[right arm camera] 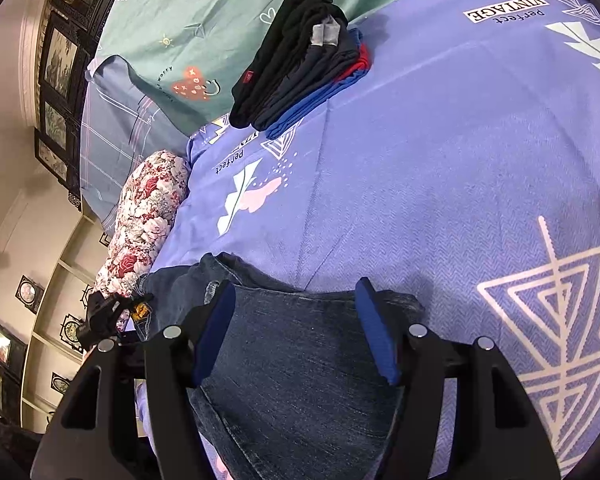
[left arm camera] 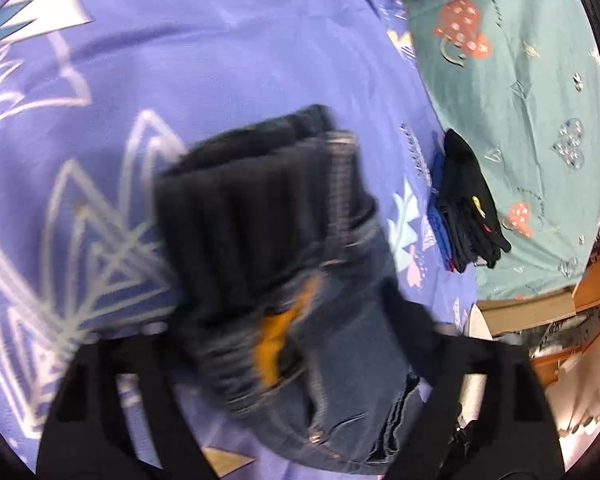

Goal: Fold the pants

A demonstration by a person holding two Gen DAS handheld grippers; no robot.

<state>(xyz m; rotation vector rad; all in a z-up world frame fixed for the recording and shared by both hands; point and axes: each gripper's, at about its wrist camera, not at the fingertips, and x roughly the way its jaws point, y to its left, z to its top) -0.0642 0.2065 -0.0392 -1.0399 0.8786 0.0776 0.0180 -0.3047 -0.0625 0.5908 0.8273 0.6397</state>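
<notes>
Dark blue jeans [left arm camera: 284, 248] hang bunched and blurred in front of my left gripper [left arm camera: 296, 332], waistband and an orange label showing. The cloth covers the fingertips, so the grip is hidden. In the right wrist view the jeans [right arm camera: 300, 360] lie flat on the purple bedspread [right arm camera: 440, 160]. My right gripper [right arm camera: 296, 328] is open, its blue pads [right arm camera: 216, 332] spread just above the denim, empty. The other gripper shows small at the jeans' left end [right arm camera: 104, 316].
A stack of folded dark and blue clothes [right arm camera: 300, 60] sits at the far side, where the purple spread meets a green sheet [right arm camera: 204, 12]; it also shows in the left wrist view [left arm camera: 464, 200]. A floral pillow [right arm camera: 144, 216] lies at the left. Wooden furniture [left arm camera: 560, 312] stands beyond the bed edge.
</notes>
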